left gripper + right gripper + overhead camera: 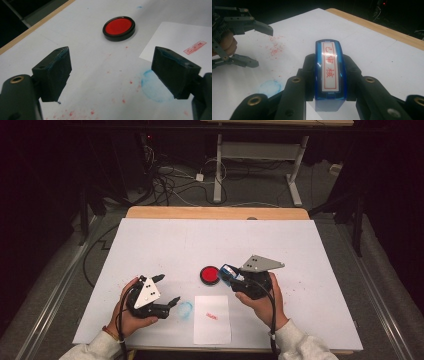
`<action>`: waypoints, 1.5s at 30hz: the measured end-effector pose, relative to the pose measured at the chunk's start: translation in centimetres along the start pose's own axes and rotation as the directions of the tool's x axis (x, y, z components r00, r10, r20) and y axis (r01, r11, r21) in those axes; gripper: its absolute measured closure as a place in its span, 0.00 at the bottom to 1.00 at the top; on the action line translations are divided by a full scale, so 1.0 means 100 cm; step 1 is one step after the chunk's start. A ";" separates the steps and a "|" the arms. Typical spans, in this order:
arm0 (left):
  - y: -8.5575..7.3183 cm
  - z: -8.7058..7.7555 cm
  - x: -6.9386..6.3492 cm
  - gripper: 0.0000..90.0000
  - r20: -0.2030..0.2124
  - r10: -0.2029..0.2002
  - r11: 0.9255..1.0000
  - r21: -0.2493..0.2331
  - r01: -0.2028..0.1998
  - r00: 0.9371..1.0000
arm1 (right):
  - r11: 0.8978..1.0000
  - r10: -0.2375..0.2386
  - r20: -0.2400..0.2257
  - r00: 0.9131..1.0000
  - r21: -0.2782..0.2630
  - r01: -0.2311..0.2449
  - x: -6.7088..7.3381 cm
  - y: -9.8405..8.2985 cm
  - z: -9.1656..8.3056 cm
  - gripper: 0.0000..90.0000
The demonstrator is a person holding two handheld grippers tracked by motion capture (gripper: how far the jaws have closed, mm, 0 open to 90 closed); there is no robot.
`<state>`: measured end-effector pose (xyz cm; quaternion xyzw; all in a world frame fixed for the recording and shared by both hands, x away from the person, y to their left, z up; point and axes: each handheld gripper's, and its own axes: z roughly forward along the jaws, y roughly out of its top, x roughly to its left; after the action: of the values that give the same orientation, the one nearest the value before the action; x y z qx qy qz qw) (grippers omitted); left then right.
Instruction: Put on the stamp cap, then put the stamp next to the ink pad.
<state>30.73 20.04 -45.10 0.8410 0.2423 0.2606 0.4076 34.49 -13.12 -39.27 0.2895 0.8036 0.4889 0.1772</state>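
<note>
A: Two grippers work over the white table (150, 240). From above, the right gripper (229, 274) sits just right of the red ink pad (209, 275), a blue stamp (230, 272) at its tip. Which way the stamp faces I cannot tell from up here.

B: The right gripper view settles that. The blue stamp (329, 75) is pinched between the two black jaws, pressed against its sides, with a white label of red characters turned up toward the camera.

A: And the left gripper (167, 292)?

B: Jaws spread wide, nothing between them. The left gripper view looks through the gap at bare table: the ink pad (119, 28) lies beyond, well apart, and a smudged blue ring (155, 87) sits close by the right-hand jaw.

A: The high view places that ring (185, 309) just left of the white paper sheet (212, 330), which bears one red stamp mark (212, 316).

B: The left gripper view catches that mark (195, 47) too, plus scattered red specks (110, 100) that are too fine to make out from above.
</note>
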 end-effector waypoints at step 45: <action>-0.031 -0.011 0.000 0.18 0.003 -0.022 0.994 0.105 0.022 1.000 | 0.996 -0.026 0.114 0.993 0.087 0.016 -0.035 0.002 0.009 0.77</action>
<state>29.44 22.42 -47.05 0.8591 0.2641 0.2412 0.3661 37.74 -14.66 -39.49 0.3162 0.8153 0.4344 0.2157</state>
